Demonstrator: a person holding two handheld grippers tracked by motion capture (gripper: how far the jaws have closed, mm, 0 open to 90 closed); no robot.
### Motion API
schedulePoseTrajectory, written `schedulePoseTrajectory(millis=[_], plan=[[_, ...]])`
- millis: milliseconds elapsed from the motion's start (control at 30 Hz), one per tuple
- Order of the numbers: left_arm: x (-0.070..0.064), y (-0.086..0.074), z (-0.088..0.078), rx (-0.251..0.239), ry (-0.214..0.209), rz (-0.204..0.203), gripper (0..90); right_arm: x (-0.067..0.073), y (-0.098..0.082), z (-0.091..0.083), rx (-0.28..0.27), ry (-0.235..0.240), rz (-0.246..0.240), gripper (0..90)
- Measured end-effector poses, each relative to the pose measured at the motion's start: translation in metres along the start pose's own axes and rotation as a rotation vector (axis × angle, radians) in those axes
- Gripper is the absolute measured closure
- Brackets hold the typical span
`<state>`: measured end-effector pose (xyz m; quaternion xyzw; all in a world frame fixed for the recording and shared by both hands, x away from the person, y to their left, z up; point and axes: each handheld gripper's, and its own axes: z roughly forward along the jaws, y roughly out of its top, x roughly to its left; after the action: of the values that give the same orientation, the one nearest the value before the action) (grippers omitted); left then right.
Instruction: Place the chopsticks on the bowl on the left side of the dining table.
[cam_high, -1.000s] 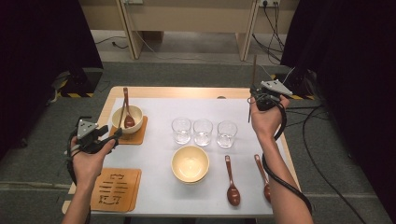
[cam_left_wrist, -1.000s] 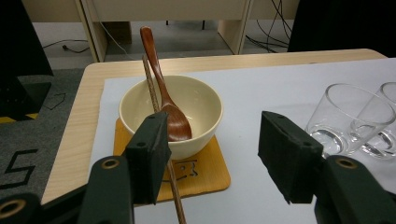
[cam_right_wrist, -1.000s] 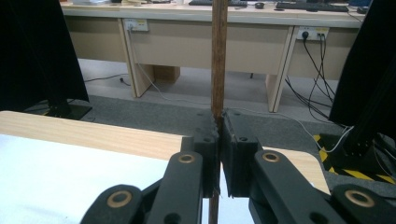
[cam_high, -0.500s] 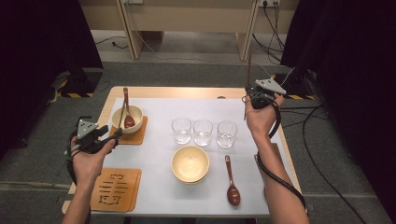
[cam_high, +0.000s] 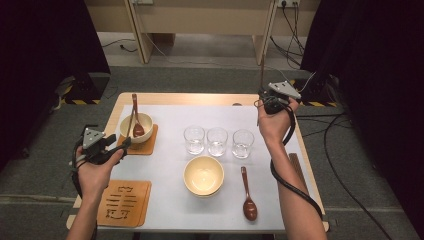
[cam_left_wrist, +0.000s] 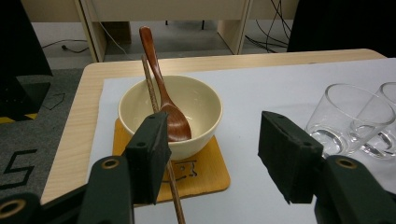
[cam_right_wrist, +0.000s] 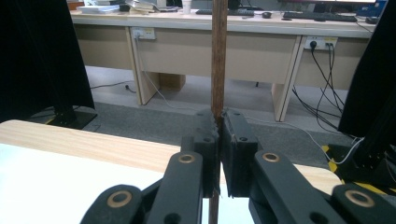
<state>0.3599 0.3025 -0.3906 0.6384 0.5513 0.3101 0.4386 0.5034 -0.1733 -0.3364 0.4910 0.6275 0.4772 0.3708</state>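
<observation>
Right gripper (cam_high: 266, 100) is held up over the far right corner of the table (cam_high: 175, 98), its jaws pressed together on a single brown chopstick (cam_right_wrist: 218, 56) that stands upright between the pads and rises above them. Left gripper (cam_left_wrist: 210, 154) sits at the near left, jaws spread wide and holding nothing, facing a cream bowl (cam_left_wrist: 196, 100) on an orange coaster (cam_left_wrist: 210, 175). Inside that bowl lean a dark wooden spoon (cam_left_wrist: 175, 121) and a second chopstick (cam_left_wrist: 150, 88) whose lower end passes just beside the left jaw. Three clear glasses (cam_high: 217, 141) stand in a row mid-table, with another cream bowl (cam_high: 203, 175) in front of them, a wooden spoon (cam_high: 248, 197) lying beside it, and a second orange coaster (cam_high: 124, 202) at the near left corner.
</observation>
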Motion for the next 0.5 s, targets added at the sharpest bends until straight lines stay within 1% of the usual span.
schedulePoseTrajectory(millis=[300,367,500], plan=[[0.000,0.000,0.000,-0.003,0.001,-0.001,42.0,0.008,0.002,0.004,-0.007,0.014,0.008,85.5],[0.000,0.000,0.000,-0.004,0.001,-0.001,42.0,0.010,0.003,0.005,-0.008,0.015,0.001,85.5],[0.000,0.000,0.000,-0.006,0.000,-0.001,42.1,0.013,0.004,0.007,-0.010,0.022,0.004,85.5]])
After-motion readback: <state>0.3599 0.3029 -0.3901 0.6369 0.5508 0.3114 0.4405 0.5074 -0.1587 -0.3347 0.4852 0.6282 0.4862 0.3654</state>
